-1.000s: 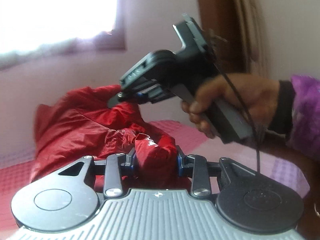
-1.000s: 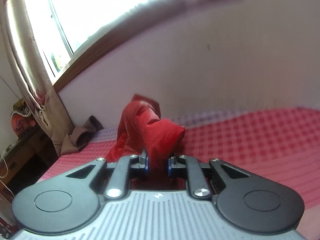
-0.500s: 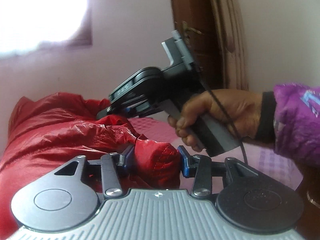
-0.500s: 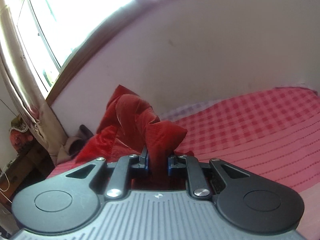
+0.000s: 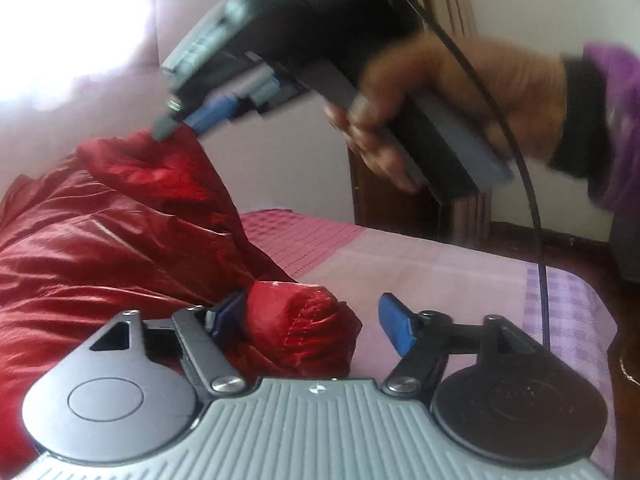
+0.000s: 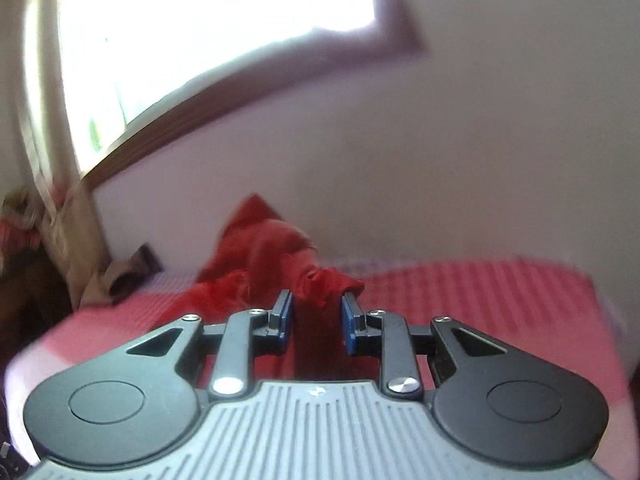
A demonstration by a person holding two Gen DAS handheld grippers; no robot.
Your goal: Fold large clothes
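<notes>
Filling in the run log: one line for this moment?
left claw open, red jacket between fingers | right claw open | bed

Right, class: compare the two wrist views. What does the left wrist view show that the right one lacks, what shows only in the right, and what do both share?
Left only: the person's hand holding the right hand-held gripper, and a wooden door. Right only: a bright window, a curtain. Both: the red jacket on the pink checked bedspread.
</notes>
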